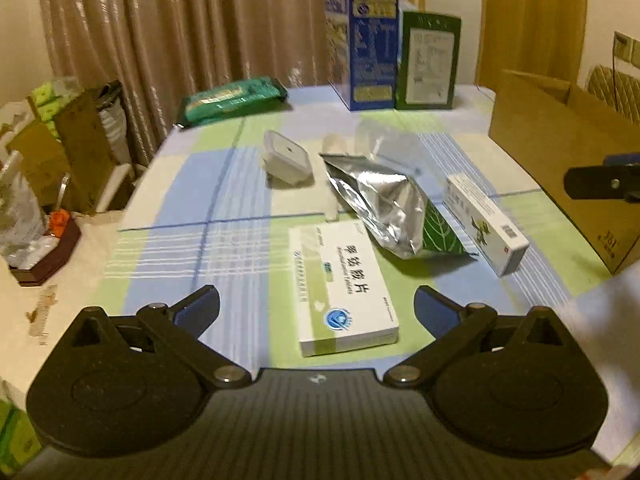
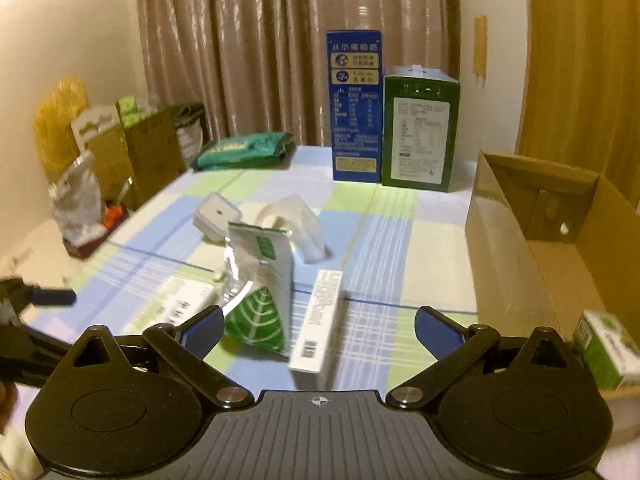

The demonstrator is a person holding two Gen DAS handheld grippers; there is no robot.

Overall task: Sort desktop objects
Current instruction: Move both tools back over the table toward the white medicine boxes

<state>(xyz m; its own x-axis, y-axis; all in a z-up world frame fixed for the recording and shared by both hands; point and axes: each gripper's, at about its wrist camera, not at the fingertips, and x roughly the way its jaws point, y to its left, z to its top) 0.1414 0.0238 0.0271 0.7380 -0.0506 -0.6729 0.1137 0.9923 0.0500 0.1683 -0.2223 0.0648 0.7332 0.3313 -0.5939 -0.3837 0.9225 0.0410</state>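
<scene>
My left gripper (image 1: pixel 316 308) is open, its jaws wide on either side of a flat white medicine box (image 1: pixel 340 284) that lies on the checked tablecloth. A silver and green foil pouch (image 1: pixel 384 208) and a long white tube box (image 1: pixel 486 222) lie beyond it. My right gripper (image 2: pixel 318 328) is open and empty, just above the tube box (image 2: pixel 320 320) and the foil pouch (image 2: pixel 260 280). A small white plastic container (image 1: pixel 286 158) lies further back; it also shows in the right wrist view (image 2: pixel 216 216). A brown cardboard box (image 2: pixel 528 248) stands open at the right with a green and white carton (image 2: pixel 608 352) inside.
A tall blue carton (image 2: pixel 354 108) and a green carton (image 2: pixel 420 128) stand at the table's far edge. A green packet (image 2: pixel 244 150) lies at the far left. A clear plastic piece (image 2: pixel 296 224) lies mid-table. Boxes and bags (image 1: pixel 60 148) crowd the surface left of the table.
</scene>
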